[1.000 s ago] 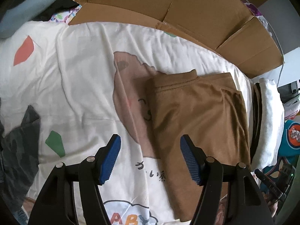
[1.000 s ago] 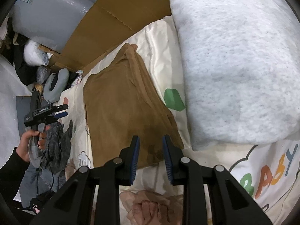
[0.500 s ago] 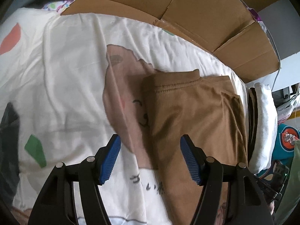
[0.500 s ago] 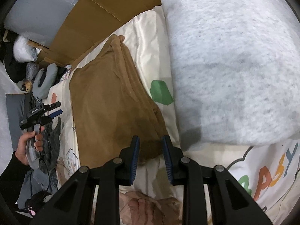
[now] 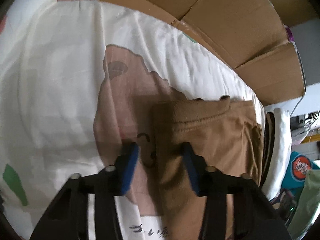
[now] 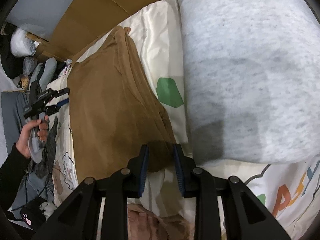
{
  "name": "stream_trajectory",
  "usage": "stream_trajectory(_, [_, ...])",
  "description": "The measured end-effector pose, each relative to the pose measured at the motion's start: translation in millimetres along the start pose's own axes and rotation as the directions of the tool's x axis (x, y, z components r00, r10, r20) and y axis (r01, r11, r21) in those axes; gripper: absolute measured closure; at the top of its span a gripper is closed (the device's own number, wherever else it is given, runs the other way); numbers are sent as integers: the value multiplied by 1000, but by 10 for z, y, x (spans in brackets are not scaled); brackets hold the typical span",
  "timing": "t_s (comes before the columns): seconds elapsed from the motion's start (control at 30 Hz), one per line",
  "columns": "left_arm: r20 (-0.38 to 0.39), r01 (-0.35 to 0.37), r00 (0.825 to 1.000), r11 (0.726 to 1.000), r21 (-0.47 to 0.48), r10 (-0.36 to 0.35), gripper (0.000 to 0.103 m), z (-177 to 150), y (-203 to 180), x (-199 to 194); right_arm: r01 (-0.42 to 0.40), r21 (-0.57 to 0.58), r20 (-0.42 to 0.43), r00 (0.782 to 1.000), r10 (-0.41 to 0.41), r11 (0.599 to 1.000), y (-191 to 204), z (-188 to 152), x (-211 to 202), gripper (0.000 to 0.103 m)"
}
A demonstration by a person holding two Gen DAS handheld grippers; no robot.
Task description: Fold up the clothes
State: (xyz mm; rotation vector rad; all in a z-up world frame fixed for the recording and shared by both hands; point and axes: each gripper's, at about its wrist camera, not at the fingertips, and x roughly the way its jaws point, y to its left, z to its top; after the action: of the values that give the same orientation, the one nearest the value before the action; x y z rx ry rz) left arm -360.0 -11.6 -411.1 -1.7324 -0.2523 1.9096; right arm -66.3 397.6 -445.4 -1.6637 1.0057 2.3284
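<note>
Nearest, the right gripper [image 6: 160, 161] sits with jaws narrowly apart around the near corner of a folded brown garment [image 6: 104, 108]; whether they pinch it is unclear. The left gripper [image 5: 160, 156] is closing its jaws astride the garment's left edge, not yet gripping. The garment lies flat on a cream printed sheet [image 5: 60, 80], beside a grey pillow [image 6: 250, 70], with cardboard [image 5: 230, 20] beyond. This looks like taking hold; next, both must clamp and lift together.

The left black tongs with blue pads [image 5: 159, 160] are closing astride the left edge of the folded brown cotton garment [image 5: 210, 140], which lies on a cream printed bedsheet [image 5: 60, 70], with flattened brown cardboard boxes [image 5: 230, 20] behind it.
</note>
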Motion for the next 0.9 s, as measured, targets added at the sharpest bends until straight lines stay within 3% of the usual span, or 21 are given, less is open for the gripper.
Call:
stream_trajectory(0.2, [-10,9,1000,1000,-9,-9,83,122,-25,84,7,-12,-14,1000,-7,1000,-11,6,68,81])
stream_trajectory(0.4, [-9,-15,1000,1000,-15,15,83,214,-46,116,35,-52,-6,999,-36,998,46,-18,62,87])
stream_trajectory(0.53, [-25,-66,997,997,31,67,82,190,-146,82,37,-51,-6,999,-37,998,25,-50,50,87])
stream_trajectory(0.57, [-34,-67,997,997,37,68,81,184,-158,69,39,-52,-7,999,-40,998,27,-51,44,87])
stream_trajectory(0.67, [-40,-72,996,996,43,74,47,152,-175,-5,48,-61,-9,999,-49,997,56,-39,21,87])
stream_trajectory(0.77, [-18,-68,997,997,39,69,44,74,-167,-157,49,-78,-7,999,-50,996,123,-6,-27,87])
stream_trajectory(0.9, [-44,-90,995,995,53,93,44,-71,-176,-266,47,-104,8,999,-46,993,178,12,-100,86])
